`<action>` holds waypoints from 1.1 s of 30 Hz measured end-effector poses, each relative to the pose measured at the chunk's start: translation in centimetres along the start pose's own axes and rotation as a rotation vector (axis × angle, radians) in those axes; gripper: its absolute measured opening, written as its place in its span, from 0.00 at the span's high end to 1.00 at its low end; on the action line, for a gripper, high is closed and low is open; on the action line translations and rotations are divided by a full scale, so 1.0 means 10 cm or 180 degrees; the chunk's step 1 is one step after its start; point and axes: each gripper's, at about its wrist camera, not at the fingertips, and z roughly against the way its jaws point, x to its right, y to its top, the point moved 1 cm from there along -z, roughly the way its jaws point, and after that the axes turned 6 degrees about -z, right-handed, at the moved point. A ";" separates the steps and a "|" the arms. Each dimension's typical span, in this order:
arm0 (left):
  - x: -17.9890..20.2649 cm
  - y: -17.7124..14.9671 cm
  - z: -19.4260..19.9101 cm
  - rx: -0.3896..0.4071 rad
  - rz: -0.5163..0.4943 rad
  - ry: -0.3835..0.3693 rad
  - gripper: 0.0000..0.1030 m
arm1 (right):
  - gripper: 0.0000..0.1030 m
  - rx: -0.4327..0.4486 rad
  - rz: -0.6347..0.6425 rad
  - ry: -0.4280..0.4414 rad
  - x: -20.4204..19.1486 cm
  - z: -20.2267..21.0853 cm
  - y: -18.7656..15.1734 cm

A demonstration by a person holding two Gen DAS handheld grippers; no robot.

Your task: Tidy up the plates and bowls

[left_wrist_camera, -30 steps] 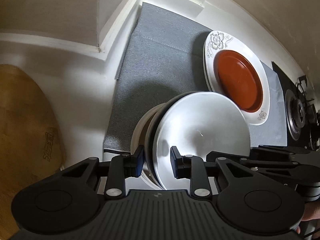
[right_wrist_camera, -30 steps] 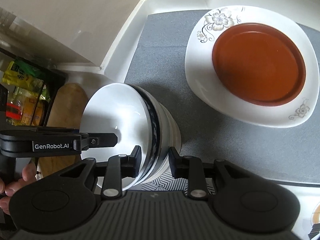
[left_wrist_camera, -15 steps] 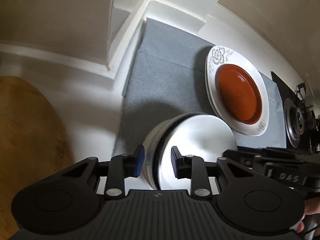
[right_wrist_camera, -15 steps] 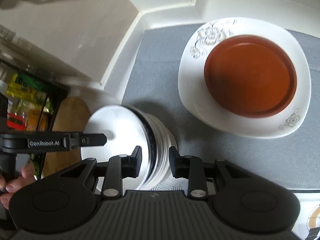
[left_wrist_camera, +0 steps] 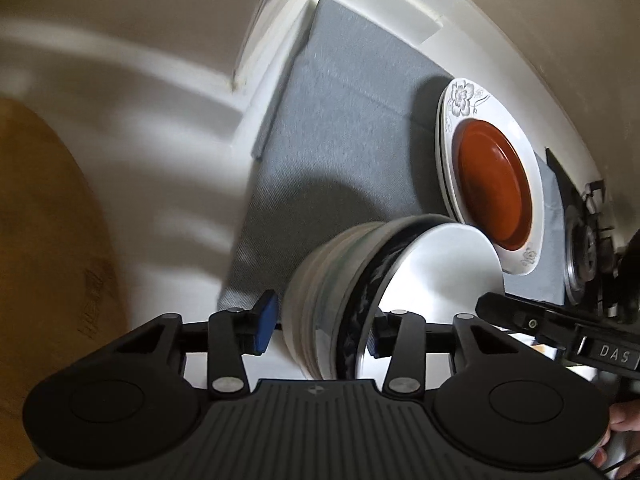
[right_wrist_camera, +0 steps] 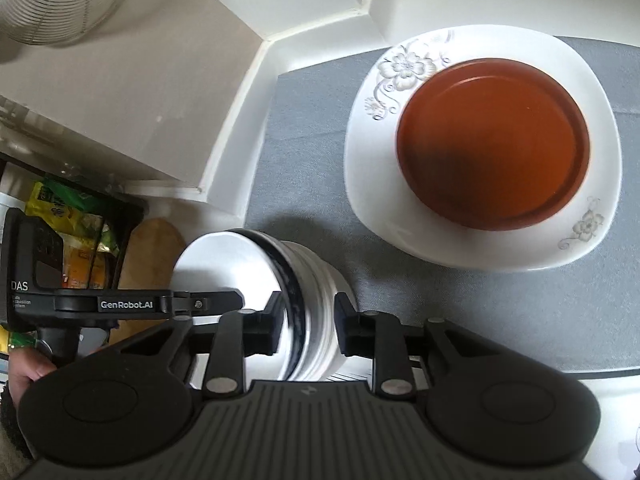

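Your left tool (left_wrist_camera: pixel 318 330) is opening: its jaws straddle the rim of the stack of bowls (left_wrist_camera: pixel 360 296) at the lower centre of its view, and the blue pad stands clear of the bowls. Your right tool (right_wrist_camera: pixel 306 322) is also opening, with the same stack's rim (right_wrist_camera: pixel 296 304) between its jaws; whether its pads press, you cannot tell. The stack sits at the grey mat's (right_wrist_camera: pixel 440 304) near edge on the desk. To the upper right, a brown plate (right_wrist_camera: pixel 494 144) rests on a white flowered plate (right_wrist_camera: pixel 400 68).

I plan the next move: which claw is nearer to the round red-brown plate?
Right. The right claw straddles the stack of white bowls on the side facing the red-brown plate; the left claw straddles its far rim.
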 end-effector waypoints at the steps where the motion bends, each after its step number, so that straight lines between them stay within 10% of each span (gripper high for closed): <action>1: -0.02 0.00 -0.02 -0.0011 0.0027 -0.0007 0.47 | 0.60 -0.0012 -0.0025 -0.0004 0.01 -0.01 0.00; 6: -0.09 -0.04 -0.09 -0.0047 0.0187 0.0076 0.24 | 0.50 0.0023 -0.0227 0.0105 0.18 -0.08 -0.08; 11: 0.03 -0.09 -0.06 0.0043 0.0038 -0.0060 0.53 | 0.47 -0.0160 -0.0690 0.0413 0.38 -0.33 -0.20; 33: 0.12 -0.30 0.04 -0.0041 -0.0146 -0.0006 0.63 | 0.60 -0.0177 -0.0632 0.0513 0.39 -0.21 -0.28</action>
